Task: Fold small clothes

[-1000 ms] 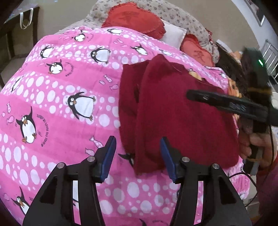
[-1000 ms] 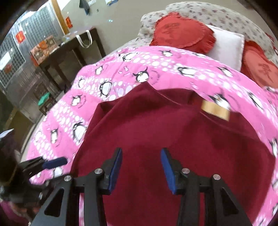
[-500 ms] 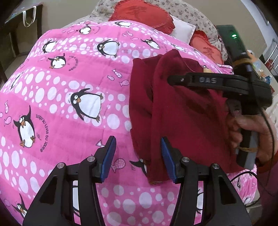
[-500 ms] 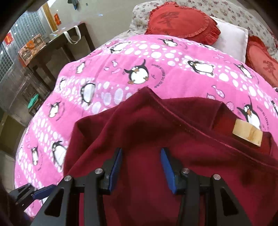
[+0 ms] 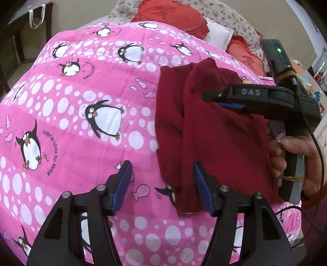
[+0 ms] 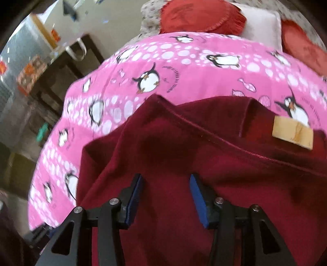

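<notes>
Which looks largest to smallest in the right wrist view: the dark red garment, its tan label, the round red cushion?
1. Garment, though nearest the camera.
2. Cushion.
3. Label.

The left gripper [image 5: 161, 184] has its jaws wide apart. The right gripper [image 6: 165, 196] is also spread, held in a hand [image 5: 294, 161] by its handle.

Your bed [image 5: 61, 98] wears a pink quilt printed with penguins and white dots. On it lies the dark red garment [image 5: 214, 133], partly folded, with red heart-shaped cushions [image 5: 173, 20] and a white pillow [image 5: 218, 34] at its head.
</notes>
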Motion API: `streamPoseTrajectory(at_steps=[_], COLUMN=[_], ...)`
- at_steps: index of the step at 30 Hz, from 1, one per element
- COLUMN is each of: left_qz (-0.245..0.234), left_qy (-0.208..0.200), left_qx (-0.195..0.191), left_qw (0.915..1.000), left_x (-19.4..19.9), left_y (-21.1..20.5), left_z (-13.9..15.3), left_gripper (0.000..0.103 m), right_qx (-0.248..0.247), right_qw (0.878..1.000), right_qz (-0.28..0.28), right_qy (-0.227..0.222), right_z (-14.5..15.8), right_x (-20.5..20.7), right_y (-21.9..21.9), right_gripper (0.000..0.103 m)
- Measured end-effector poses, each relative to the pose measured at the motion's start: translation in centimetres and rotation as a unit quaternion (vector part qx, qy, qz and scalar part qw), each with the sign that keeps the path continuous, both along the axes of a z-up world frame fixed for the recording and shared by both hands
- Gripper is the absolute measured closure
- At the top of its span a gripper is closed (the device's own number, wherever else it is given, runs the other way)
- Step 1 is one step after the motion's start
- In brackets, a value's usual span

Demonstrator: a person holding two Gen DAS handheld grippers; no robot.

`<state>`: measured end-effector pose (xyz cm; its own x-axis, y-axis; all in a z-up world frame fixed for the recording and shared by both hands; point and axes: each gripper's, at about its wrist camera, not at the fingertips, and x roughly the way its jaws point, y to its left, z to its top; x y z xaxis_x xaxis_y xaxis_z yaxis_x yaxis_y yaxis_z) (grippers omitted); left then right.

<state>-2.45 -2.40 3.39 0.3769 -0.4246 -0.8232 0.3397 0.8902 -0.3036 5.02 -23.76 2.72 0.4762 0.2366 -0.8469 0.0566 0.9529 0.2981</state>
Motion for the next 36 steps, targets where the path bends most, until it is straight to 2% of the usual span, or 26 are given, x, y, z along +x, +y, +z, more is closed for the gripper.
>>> streamPoseTrajectory(at_steps=[3, 6, 10, 13, 15, 17, 20, 23, 26, 30, 32, 34, 36], left_qz=[0.008, 0.013, 0.019, 0.026, 0.023, 0.017, 0.004, 0.001, 0.000, 0.001, 0.004, 0.005, 0.007], left_qy=[0.016, 0.014, -0.002, -0.027, -0.034, -0.027, -0.021, -0.027, -0.058, -0.080, -0.088, -0.097, -0.108], left_qx=[-0.014, -0.020, -0.039, -0.066, -0.078, -0.078, -0.062, -0.013, -0.006, 0.022, 0.018, 0.011, 0.004], left_qw=[0.9997, 0.9996, 0.9991, 0.9971, 0.9961, 0.9964, 0.9979, 0.9996, 0.9983, 0.9965, 0.9959, 0.9952, 0.9941], left_x=[0.1, -0.2, -0.5, -0.5, -0.4, -0.1, -0.2, -0.8, -1.5, -2.0, -2.1, -2.3, -2.7], left_y=[0.4, 0.6, 0.8, 0.6, -0.1, -1.2, -3.7, -5.9, -6.6, -7.4, -7.3, -7.1, -7.0], left_z=[-0.2, 0.1, 1.5, 3.2, 3.7, 3.6, 2.4, 0.3, -0.3, -0.7, -1.0, -1.2, -1.3], left_gripper=[0.040, 0.040, 0.040, 0.040, 0.040, 0.040, 0.040, 0.036, 0.028, 0.027, 0.026, 0.026, 0.026], right_qx=[0.014, 0.026, 0.026, -0.001, -0.006, 0.011, 0.027, 0.034, 0.033, 0.021, -0.003, -0.012, 0.012], right_qw=[1.000, 0.999, 0.997, 0.995, 0.994, 0.994, 0.994, 0.992, 0.992, 0.987, 0.986, 0.987, 0.988], right_qz=[0.000, 0.001, -0.018, -0.049, -0.067, -0.078, -0.087, -0.092, -0.080, -0.063, -0.061, -0.065, -0.068], right_qy=[-0.005, -0.020, -0.064, -0.087, -0.091, -0.080, -0.063, -0.082, -0.097, -0.144, -0.157, -0.149, -0.140], right_z=[0.5, 1.4, 3.0, 3.7, 3.7, 2.8, 1.2, 0.7, 0.1, -0.8, -0.8, -0.1, 0.1], right_x=[-0.4, -1.9, -6.0, -9.3, -11.2, -12.8, -14.4, -15.8, -15.8, -16.9, -17.9, -18.8, -20.3], right_y=[-0.3, -0.9, -3.1, -5.2, -6.6, -7.8, -8.5, -8.4, -8.4, -7.7, -7.0, -6.6, -7.1], right_gripper=[0.056, 0.056, 0.056, 0.056, 0.054, 0.053, 0.052, 0.052, 0.047, 0.042, 0.042, 0.042, 0.040])
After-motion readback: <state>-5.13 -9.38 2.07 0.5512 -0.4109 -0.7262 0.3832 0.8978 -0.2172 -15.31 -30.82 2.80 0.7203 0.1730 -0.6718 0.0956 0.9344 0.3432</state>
